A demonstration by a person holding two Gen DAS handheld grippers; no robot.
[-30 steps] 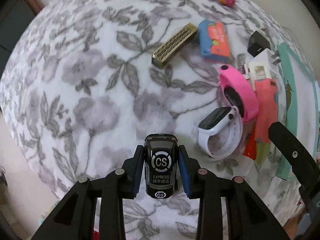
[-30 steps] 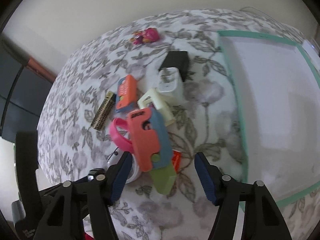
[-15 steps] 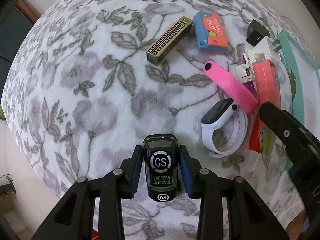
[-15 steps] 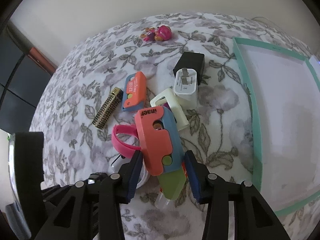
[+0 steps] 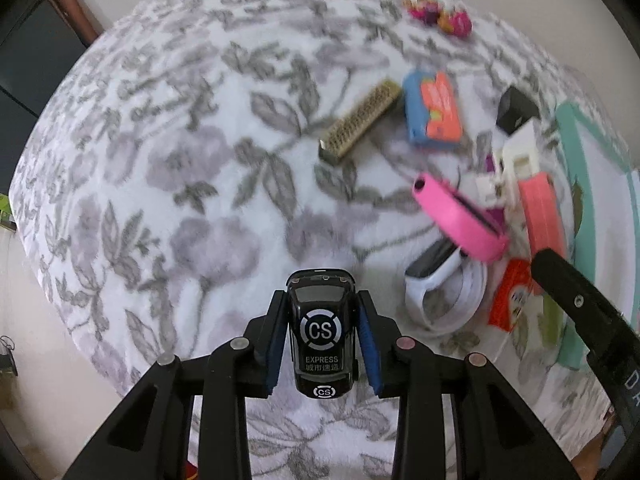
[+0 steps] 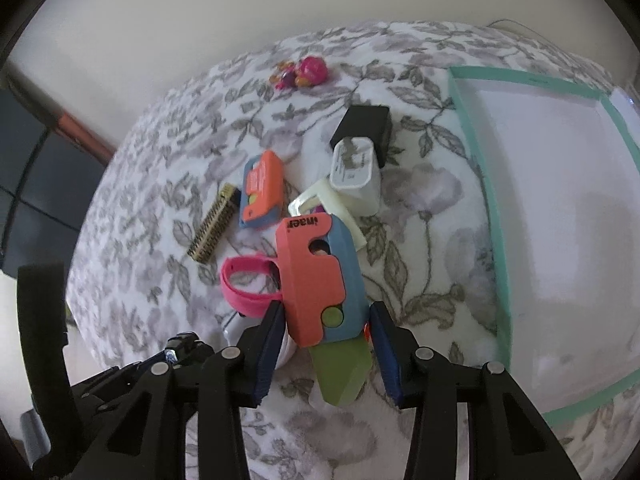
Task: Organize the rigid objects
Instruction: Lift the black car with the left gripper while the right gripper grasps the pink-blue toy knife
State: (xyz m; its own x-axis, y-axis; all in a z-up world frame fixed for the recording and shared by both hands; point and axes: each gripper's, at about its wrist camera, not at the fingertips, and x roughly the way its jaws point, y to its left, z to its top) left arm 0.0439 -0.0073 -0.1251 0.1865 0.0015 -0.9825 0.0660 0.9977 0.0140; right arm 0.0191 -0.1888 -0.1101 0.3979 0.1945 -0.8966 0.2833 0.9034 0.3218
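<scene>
My left gripper (image 5: 322,344) is shut on a black toy car (image 5: 322,336) marked CS EXPRESS, held above the floral cloth. My right gripper (image 6: 328,350) is shut on a coral, blue and green toy knife (image 6: 320,292), gripped at the coral-and-blue body just above the green blade and lifted over the pile. In the left wrist view the right gripper's black arm (image 5: 580,312) shows at the right. A white tray with a teal rim (image 6: 496,240) lies to the right.
On the cloth lie a brass harmonica (image 5: 360,124), a small blue-orange toy (image 5: 432,114), a pink band (image 5: 460,216), a white smartwatch (image 5: 444,284), a white charger (image 6: 356,176), a black charger (image 6: 364,128) and a pink figure (image 6: 304,72).
My right gripper closed on the toy knife and lifted it. My left gripper kept hold of the toy car and drew back a little from the pile.
</scene>
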